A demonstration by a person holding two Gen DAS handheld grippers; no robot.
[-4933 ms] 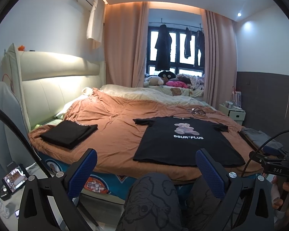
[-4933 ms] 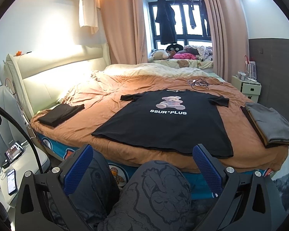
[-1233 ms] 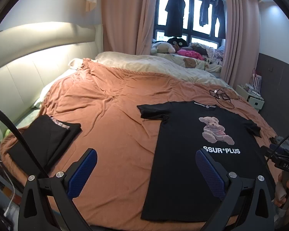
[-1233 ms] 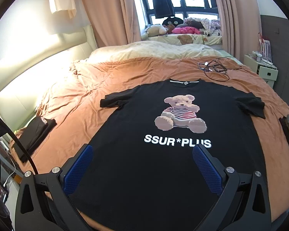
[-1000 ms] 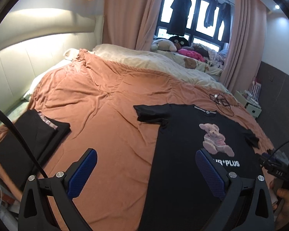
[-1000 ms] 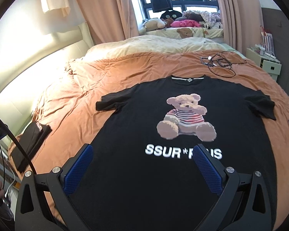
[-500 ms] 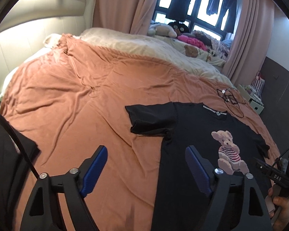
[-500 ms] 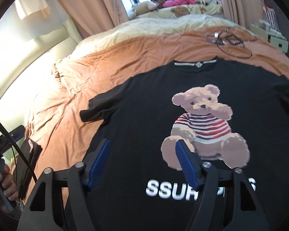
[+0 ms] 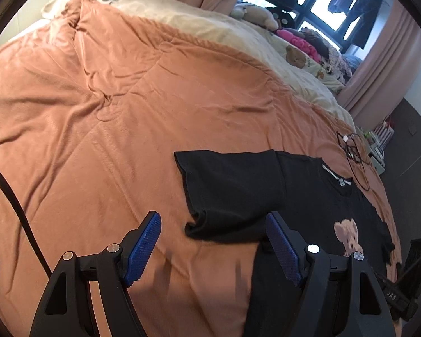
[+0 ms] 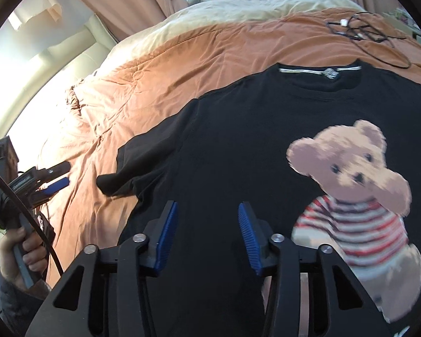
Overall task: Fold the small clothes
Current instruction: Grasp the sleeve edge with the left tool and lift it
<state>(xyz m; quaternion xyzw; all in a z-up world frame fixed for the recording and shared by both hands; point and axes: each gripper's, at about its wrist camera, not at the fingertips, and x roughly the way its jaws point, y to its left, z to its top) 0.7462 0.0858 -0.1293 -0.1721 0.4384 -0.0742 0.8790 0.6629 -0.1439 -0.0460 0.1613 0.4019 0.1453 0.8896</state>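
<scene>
A black T-shirt (image 9: 317, 219) with a teddy-bear print (image 10: 359, 174) lies flat, face up, on the orange bedspread (image 9: 103, 118). My left gripper (image 9: 213, 238) hovers just short of the shirt's left sleeve (image 9: 230, 188); its jaws are closing, still wide, with nothing between the blue pads. My right gripper (image 10: 207, 224) is over the shirt's body (image 10: 238, 146) beside the bear, jaws closing and partly narrowed, with only flat cloth below them. In the right wrist view a hand holds the left gripper (image 10: 53, 182) at the far left.
A tangle of black cables (image 10: 362, 33) lies on the bedspread beyond the shirt's collar. A cream duvet (image 9: 238, 36) and soft toys (image 9: 255, 16) fill the far side under the window. A padded headboard (image 10: 59, 64) bounds the bed on the left.
Both grippers swept forward and down over the bed, so the shirt looms much larger. Both pairs of jaws narrowed, the right more than the left. The folded black stack left the view.
</scene>
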